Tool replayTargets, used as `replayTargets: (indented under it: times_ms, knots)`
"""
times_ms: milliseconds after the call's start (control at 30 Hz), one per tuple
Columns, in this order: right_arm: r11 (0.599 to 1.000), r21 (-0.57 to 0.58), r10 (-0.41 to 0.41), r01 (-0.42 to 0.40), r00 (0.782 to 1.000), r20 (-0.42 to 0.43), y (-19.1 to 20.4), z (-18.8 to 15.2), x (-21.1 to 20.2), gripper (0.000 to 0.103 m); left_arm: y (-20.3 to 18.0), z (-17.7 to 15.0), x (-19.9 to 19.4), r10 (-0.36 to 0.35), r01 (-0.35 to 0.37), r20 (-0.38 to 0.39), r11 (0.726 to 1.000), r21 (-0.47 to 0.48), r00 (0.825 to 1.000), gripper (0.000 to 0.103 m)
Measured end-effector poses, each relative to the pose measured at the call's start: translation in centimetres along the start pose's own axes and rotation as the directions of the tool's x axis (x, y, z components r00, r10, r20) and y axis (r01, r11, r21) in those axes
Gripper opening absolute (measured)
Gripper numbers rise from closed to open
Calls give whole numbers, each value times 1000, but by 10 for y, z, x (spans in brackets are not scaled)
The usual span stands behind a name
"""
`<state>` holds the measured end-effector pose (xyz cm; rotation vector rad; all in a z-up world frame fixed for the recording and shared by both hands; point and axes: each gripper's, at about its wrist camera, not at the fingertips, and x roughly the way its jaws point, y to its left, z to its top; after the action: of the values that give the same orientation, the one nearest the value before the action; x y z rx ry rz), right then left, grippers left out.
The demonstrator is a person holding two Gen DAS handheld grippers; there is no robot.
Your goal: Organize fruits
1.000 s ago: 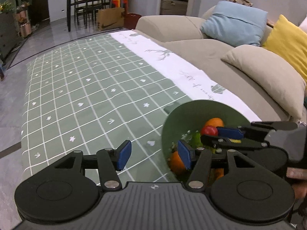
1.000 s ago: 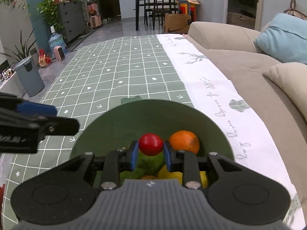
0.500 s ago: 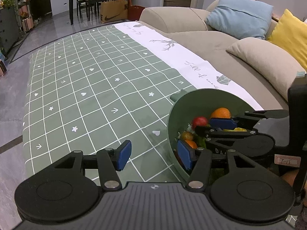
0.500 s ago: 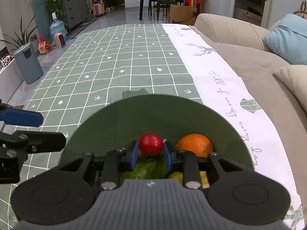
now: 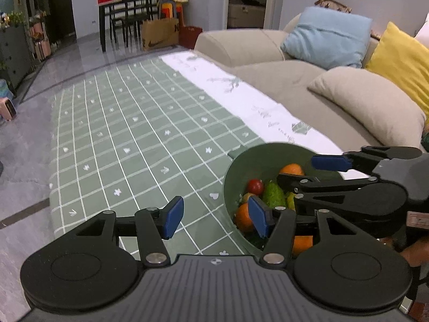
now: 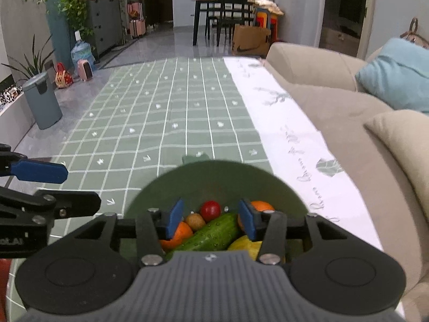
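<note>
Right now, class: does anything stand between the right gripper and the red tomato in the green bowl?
Nothing visible does. The right gripper hangs open over the green bowl, and the red tomato lies uncovered on top of the pile, beside the cucumber.

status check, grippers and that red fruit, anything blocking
Right gripper open above green bowl, holding nothing. Red fruit lies in bowl beside cucumber and oranges. Left gripper open, empty, at bowl's left. Nothing blocking.

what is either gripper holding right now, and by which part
Nothing. The right gripper is open above the green bowl, with the red tomato lying loose among the fruit. The left gripper is open and empty.
</note>
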<state>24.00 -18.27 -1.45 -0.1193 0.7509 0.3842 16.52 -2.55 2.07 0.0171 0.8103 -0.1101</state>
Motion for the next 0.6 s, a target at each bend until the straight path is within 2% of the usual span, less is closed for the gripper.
replayTargets:
  times_ms: [167,267,400,467,533,600]
  knots:
    - [1000,4,-13,12,996,83,3,3,-52,69,-4,2,-38,18,-17,92,1000,-17,996,66]
    - [1000,8,-14,13,990,137,10,3,-84,78,-4,0,-62,42,-38,159,999,-30,986,73]
    - [999,31,-32,26,980,197,15,-3,-125,79,-8,-7,-93,87,-85,256,996,-16,963,86]
    - [999,45,-41,31,973,229,17,-11,-147,87,-11,-13,-106,119,-121,304,993,-15,945,94]
    - [997,57,-66,53,964,257,19,-22,-166,91,-11,-18,-116,155,-153,336,988,-32,929,96]
    - [995,68,-86,70,958,272,21,-34,-180,95,-11,-25,-120,180,-174,342,984,-49,922,96]
